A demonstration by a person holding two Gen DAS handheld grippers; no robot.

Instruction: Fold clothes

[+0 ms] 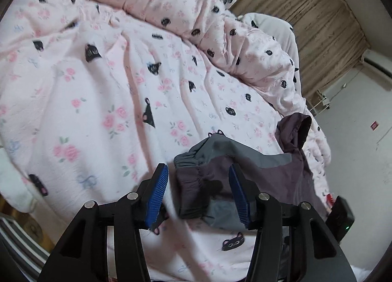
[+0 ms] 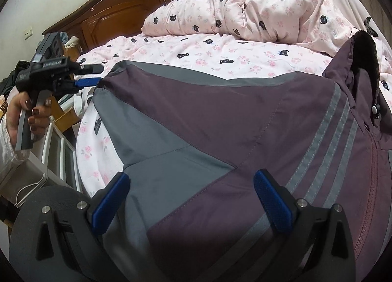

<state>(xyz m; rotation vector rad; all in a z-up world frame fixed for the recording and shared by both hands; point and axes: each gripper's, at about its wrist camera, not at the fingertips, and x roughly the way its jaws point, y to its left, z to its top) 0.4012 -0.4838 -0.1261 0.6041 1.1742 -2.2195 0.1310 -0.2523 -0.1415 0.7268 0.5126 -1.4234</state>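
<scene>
Jacket [image 2: 220, 115], purple with grey panels and three pale stripes, spread flat across bed [image 2: 245, 54] with pink flowered sheet. Elastic sleeve cuff [image 1: 191, 179] lying near bed's edge, between blue pads of left gripper [image 1: 198, 193], jaws partly apart and not pressing on cloth. Right gripper [image 2: 191, 203] hovering wide open over jacket's lower panels, gripping nothing. Hood [image 2: 362, 61] raised on jacket's far right side. Rolled pink duvet [image 2: 245, 12] heaped beyond jacket toward wooden headboard [image 2: 110, 12]. Hand [image 2: 29, 115] with dark nails around left gripper's handle, off bed's left edge.
</scene>
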